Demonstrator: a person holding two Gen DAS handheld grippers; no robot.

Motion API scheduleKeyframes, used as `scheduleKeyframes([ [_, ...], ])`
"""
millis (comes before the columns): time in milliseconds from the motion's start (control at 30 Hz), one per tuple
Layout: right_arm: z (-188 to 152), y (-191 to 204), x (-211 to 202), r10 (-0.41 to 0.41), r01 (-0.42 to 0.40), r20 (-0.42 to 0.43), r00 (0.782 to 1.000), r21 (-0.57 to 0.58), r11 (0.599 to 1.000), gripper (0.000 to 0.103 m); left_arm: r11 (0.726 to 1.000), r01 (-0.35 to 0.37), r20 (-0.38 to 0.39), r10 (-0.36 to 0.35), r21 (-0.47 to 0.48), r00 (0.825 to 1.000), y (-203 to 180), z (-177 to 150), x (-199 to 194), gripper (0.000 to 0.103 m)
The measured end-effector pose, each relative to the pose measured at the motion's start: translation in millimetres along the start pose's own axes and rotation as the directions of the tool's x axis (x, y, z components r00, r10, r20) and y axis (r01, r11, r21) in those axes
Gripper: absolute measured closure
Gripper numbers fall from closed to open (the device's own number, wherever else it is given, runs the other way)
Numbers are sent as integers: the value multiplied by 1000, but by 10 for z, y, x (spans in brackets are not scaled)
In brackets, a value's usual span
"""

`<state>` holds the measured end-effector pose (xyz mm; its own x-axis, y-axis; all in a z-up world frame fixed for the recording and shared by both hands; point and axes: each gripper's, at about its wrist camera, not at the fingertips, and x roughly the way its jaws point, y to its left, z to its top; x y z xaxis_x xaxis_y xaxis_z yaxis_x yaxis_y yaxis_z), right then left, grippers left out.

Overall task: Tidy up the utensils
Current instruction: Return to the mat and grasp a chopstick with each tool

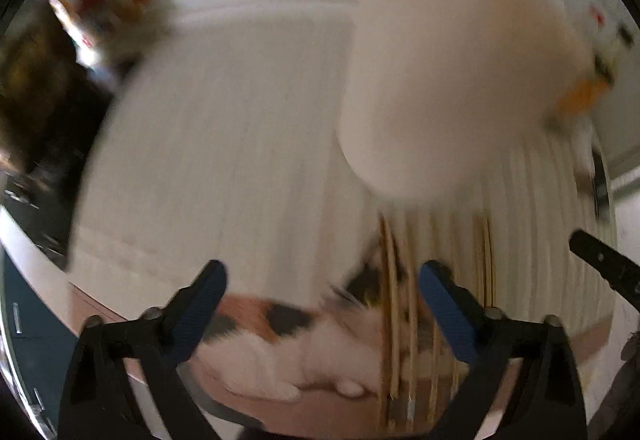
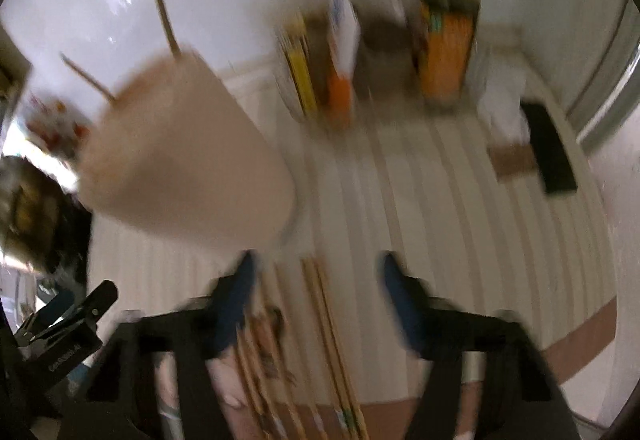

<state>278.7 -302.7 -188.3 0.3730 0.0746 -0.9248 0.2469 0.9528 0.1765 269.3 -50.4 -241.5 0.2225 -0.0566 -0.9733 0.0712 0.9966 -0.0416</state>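
Below, chopsticks [image 2: 332,324] lie loose between the right tool's [image 2: 316,276] parted fingers.

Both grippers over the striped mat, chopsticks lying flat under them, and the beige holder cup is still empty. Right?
Not quite: the beige holder cup is not empty. The right wrist view shows two sticks poking out of its top. The rest holds: the left gripper and right gripper are over the striped mat, with chopsticks lying flat beneath them.
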Motion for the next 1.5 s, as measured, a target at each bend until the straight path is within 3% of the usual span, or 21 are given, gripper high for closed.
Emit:
scheduleKeyframes([
  [33,-78,-60,112,-8,8,-35,999,-1,1000,63,1000,17,-37,-17,7,999,-52,-57,106,30],
  [133,-260,-190,338,-25,25,-101,995,-1,1000,65,997,73,-133,-70,15,989,-185,-178,418,59],
  [167,-315,-235,405,-33,33,-122,992,1,999,65,996,85,-154,-82,16,985,-223,-209,495,65],
  [267,-438,-359,542,-45,48,-166,985,13,999,65,996,67,-183,-56,51,981,-340,-263,642,68],
  [400,-496,-444,616,-50,55,-196,979,18,998,65,996,27,-183,-10,89,983,-399,-318,729,97],
  [767,-468,-436,839,-20,20,-256,966,-2,1000,65,997,-7,-177,20,75,984,-117,-224,692,98],
  [933,-485,-334,1076,0,-14,-327,945,-40,999,66,996,-15,-172,30,83,985,-47,-226,676,98],
  [1033,-517,-315,1128,-33,8,-319,947,-79,997,81,997,-16,-171,30,81,985,-110,-253,696,98],
  [1233,-557,-313,1177,-36,7,-317,948,-91,996,86,997,-18,-175,32,81,984,-125,-234,712,98],
  [1267,-563,-311,1174,-52,22,-312,949,-100,995,87,997,-18,-174,32,81,984,-115,-236,711,98],
  [1300,-570,-264,1178,-66,36,-308,949,-103,994,99,997,-18,-174,32,80,984,-125,-240,705,98],
  [1333,-590,-250,1200,-126,92,-305,944,-122,988,103,997,-18,-173,32,81,984,-125,-238,705,98],
  [1367,-617,-271,1235,-150,116,-305,941,-126,985,103,997,-17,-171,31,81,985,-113,-252,704,97],
  [1433,-628,-394,1233,-119,102,-322,939,-70,992,103,997,-15,-170,28,76,985,-109,-260,702,97],
  [1500,-613,-492,1185,-24,24,-318,948,-3,1000,100,997,-17,-171,30,78,985,-90,-270,698,97],
])
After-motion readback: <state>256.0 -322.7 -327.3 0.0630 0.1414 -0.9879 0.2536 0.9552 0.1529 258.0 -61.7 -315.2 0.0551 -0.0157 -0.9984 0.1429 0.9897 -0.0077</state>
